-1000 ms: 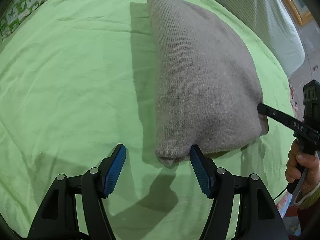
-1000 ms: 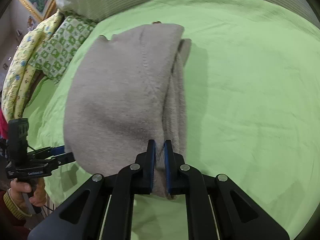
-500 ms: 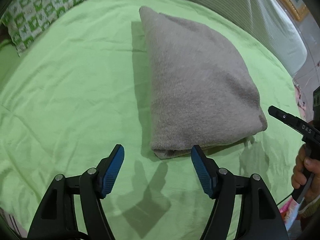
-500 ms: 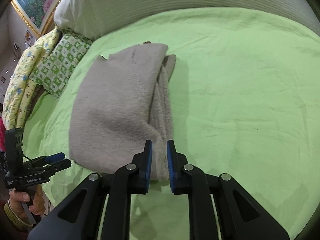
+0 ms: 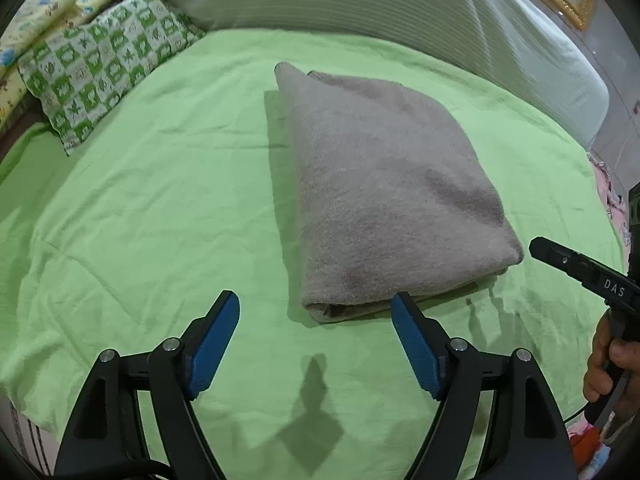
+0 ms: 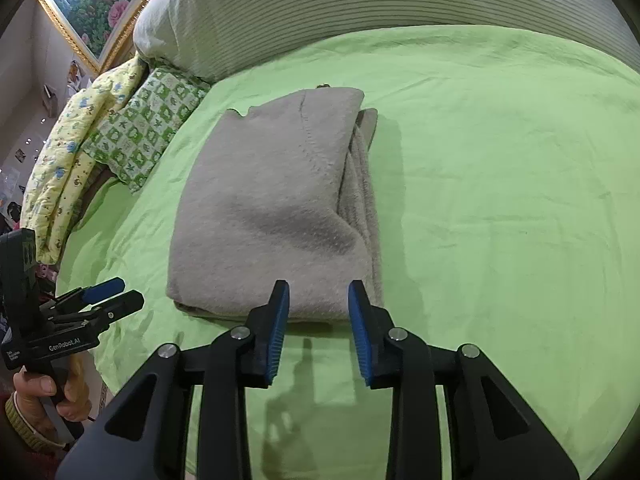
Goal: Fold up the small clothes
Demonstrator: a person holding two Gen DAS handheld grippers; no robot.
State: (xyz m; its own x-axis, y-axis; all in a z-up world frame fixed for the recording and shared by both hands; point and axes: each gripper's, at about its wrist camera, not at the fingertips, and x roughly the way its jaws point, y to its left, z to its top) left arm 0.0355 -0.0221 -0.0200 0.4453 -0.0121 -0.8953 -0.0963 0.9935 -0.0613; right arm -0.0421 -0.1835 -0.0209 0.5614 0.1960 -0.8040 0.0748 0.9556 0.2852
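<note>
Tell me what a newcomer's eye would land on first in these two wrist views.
First comes the folded grey knit garment, lying in a neat bundle in the middle of the bright green bedsheet. Next are the blue-padded grippers in the foreground: the left gripper stands wide open and the right gripper partly open, its jaws having just been opening, nothing between them. A green-and-white patterned pillow sits at the sheet's far left corner.

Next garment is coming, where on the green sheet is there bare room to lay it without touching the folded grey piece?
Widest bare patch: the green sheet between the folded grey garment and the striped bedding. Also free: the sheet between the garment and the green checked pillow in the left wrist view. Crowded: the head corner, where that pillow and the yellow floral quilt pile up.
</note>
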